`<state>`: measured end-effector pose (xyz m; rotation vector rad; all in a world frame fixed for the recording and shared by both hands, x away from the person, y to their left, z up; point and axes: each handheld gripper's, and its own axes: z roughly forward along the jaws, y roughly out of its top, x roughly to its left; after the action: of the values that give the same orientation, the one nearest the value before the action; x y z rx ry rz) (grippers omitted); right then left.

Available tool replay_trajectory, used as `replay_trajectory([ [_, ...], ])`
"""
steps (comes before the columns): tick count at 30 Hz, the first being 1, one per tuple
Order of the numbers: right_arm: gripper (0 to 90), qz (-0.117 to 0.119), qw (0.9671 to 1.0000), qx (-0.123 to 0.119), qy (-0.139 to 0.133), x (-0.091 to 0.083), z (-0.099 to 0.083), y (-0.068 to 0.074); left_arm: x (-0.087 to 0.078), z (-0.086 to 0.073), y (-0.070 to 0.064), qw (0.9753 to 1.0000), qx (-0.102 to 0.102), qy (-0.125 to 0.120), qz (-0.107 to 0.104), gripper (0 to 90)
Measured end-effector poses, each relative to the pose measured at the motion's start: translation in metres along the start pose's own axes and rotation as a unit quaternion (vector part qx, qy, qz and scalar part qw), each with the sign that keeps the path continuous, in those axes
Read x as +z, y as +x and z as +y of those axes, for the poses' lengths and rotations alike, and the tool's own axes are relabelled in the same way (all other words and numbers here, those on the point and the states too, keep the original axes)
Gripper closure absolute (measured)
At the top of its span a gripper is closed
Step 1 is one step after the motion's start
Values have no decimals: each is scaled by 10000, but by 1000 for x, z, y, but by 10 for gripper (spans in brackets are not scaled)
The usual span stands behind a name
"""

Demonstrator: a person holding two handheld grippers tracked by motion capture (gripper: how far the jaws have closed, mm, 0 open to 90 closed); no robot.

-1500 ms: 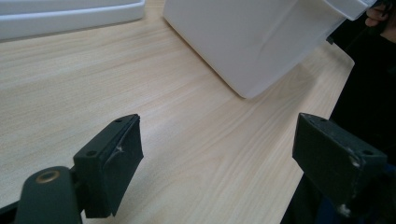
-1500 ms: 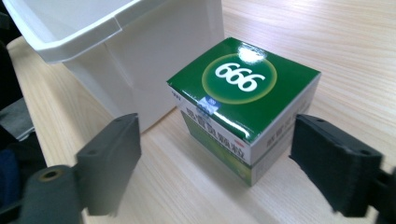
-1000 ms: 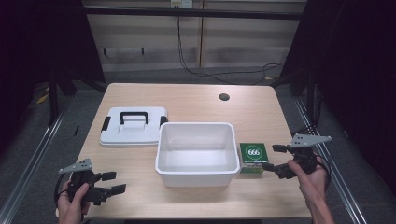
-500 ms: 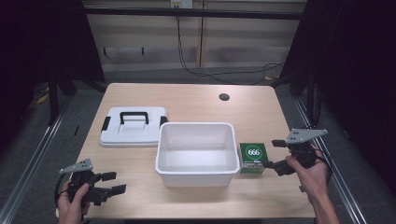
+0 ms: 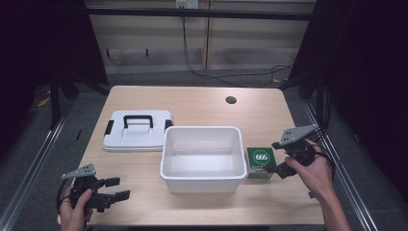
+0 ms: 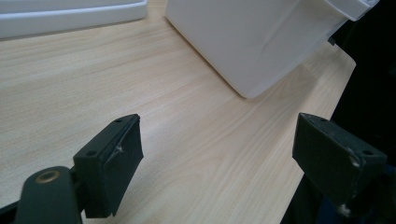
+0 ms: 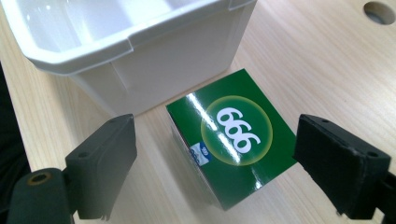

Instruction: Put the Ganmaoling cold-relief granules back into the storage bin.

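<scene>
Closer now to the green box (image 5: 261, 162) than a second ago: right gripper (image 5: 279, 158), edged in and slightly lifted, fingers (image 7: 343, 165) spread wide and holding nothing. Left gripper (image 5: 117, 188) unchanged at the near left corner of the tabletop (image 5: 202, 106), fingers (image 6: 109, 163) likewise wide apart and empty. Box flat on the tabletop, just beside the right wall of the white bin (image 5: 202, 179), "666" face up. White lid (image 5: 137, 131) with black handle lying left of the bin, near its far corner.

Step in hand, by the look of it: grasping the box. Best done by lowering until both fingers bracket opposite sides, centring on the logo, then closing squarely; care needed on the bin side, where the gap looks slim.

Hard to tell whether box and bin touch. Box's underside hidden; small blue label print unreadable. Bin interior apparently bare, its near inner wall out of sight.
</scene>
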<state>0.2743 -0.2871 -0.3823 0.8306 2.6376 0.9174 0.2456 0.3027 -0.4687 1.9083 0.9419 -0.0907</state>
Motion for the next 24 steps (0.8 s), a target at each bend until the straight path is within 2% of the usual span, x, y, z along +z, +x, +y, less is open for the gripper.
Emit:
replay_trajectory([
  [7, 128, 118, 9995, -215, 211, 3, 8, -7, 0, 0, 0, 10000, -2, -2, -3, 160],
  [8, 128, 161, 9989, -287, 329, 4, 11, -9, 0, 0, 0, 10000, -1, -2, 0, 160],
  [12, 124, 254, 9978, -409, 466, 8, 17, -11, 0, 0, 0, 10000, -1, -1, -5, 160],
  [14, 114, 249, 9969, -522, 532, 9, 21, -12, 0, 0, 0, 10000, -2, -2, -4, 160],
  [16, 105, 190, 9968, -536, 567, 11, 22, -14, 0, 0, 0, 10000, -3, -3, -6, 160],
  [19, 103, 223, 9962, -587, 607, 14, 24, -16, 0, 0, 0, 10000, -3, 1, -1, 160],
  [20, 102, 295, 9951, -626, 712, 16, 26, -16, 0, 0, 0, 10000, -2, 1, -6, 160],
  [23, 96, 327, 9937, -715, 799, 19, 27, -17, 0, 0, 0, 10000, -13, -6, 2, 160],
  [24, 96, 355, 9914, -836, 947, 23, 28, -18, 0, 0, 0, 10000, -1, 4, -3, 160],
])
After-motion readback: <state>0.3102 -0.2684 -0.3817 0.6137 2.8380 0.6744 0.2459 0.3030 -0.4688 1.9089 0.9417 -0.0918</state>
